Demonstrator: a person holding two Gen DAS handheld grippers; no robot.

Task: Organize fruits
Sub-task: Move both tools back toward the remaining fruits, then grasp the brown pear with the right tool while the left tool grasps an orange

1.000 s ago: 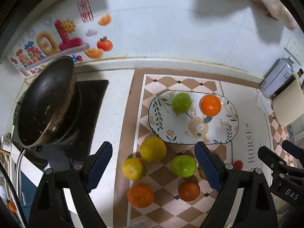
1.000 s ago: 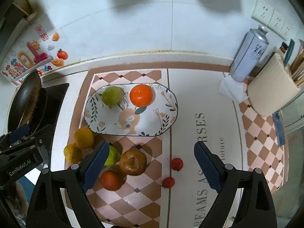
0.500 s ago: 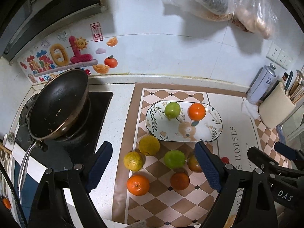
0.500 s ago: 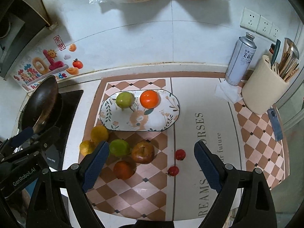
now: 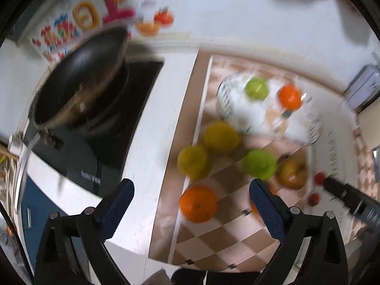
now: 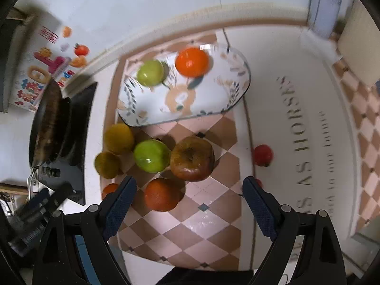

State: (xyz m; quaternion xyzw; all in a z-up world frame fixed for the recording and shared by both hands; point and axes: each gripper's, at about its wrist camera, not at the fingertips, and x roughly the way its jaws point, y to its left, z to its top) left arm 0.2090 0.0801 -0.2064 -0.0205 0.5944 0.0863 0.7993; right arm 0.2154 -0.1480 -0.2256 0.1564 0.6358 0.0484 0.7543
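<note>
An oval flowered plate (image 6: 220, 99) (image 5: 239, 118) holds a green apple (image 6: 150, 73) and an orange (image 6: 192, 62). In front of it on the checked mat lie two yellow citrus (image 6: 118, 138) (image 6: 107, 165), a green apple (image 6: 152, 155), a brown bruised apple (image 6: 192, 158), two oranges (image 6: 161, 197) (image 5: 198, 203) and two small red fruits (image 6: 262, 155). My right gripper (image 6: 190, 193) is open, low over the orange and brown apple. My left gripper (image 5: 191, 200) is open around the front orange, above it. The left wrist view is blurred.
A black pan (image 5: 78, 78) sits on a dark hob (image 5: 99, 142) to the left. A spray can (image 6: 325, 2) and a beige holder (image 6: 358, 45) stand at the back right. The tiled wall with stickers (image 6: 47, 71) is behind. The counter's front edge is near.
Both grippers have dropped much closer to the loose fruit in front of the plate; both views are now motion-blurred. Both stay open. No fruit has moved.
</note>
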